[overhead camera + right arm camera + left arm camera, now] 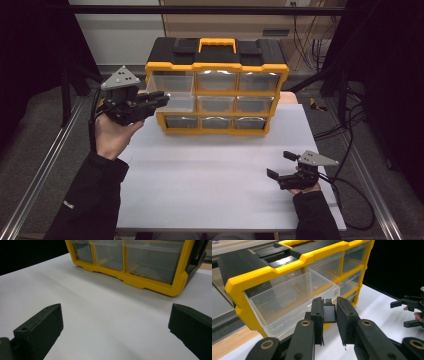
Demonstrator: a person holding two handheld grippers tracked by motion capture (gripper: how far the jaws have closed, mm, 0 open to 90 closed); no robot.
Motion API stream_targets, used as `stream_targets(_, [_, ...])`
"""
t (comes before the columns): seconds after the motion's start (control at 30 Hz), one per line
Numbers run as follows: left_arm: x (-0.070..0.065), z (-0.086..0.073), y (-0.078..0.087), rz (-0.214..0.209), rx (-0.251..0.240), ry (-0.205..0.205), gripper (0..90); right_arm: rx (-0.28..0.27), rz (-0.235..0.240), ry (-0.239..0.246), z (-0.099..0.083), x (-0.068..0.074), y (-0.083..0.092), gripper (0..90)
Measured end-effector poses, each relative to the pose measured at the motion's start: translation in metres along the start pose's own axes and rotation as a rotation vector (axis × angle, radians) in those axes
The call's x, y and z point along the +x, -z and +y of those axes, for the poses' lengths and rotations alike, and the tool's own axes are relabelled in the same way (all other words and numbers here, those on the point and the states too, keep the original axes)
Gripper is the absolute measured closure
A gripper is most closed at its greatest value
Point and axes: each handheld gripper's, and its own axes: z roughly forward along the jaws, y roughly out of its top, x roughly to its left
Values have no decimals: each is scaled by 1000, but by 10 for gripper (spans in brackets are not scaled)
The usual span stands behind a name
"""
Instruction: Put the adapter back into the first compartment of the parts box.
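The left hand-held gripper [329,312] had its jaws drawn close around a small black USB adapter [329,312] with a metal plug end pointing away from the hand; both pads pressed on its sides. It hung just in front of the top-left drawer [294,297] of a yellow-and-black drawer organizer [216,87], which stood at the far side of the white counter [210,175]. That clear plastic drawer was pulled out toward the gripper, its front wall standing just beyond the adapter's tip — the nearest thing in the way. In the high view the left hand-held gripper [161,98] sat at the organizer's left edge, level with the upper rows, held up off the counter by the left hand [112,135].

The organizer carried three rows of three clear drawers and a yellow handle [217,44] on its black top. The other drawers looked pushed in; whether anything lay inside them could not be told.

The right hand-held gripper [281,165] rested low near the counter's right front edge, well apart from the organizer, its jaws spread wide with nothing between them — bare white counter [112,322] showed in the gap. From the right gripper view the organizer's bottom row [130,257] stood ahead across open surface. Cables [350,195] trailed off the counter's right side toward the floor.
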Motion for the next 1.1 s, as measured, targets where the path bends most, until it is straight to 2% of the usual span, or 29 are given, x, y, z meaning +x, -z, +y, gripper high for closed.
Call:
stream_targets(0.43, [7, 10, -4, 26, 2, 0, 753, 2, 0, 1, 0, 0, 0, 2])
stream_targets(0.57, [10, 12, -6, 28, 11, 15, 753, 2, 0, 1, 0, 0, 0, 2])
stream_targets(0.77, [13, 16, -9, 45, 12, 4, 753, 2, 0, 1, 0, 0, 0, 2])
stream_targets(1.1, [19, 21, -14, 63, 19, 9, 753, 2, 0, 0, 0, 0, 0, 2])
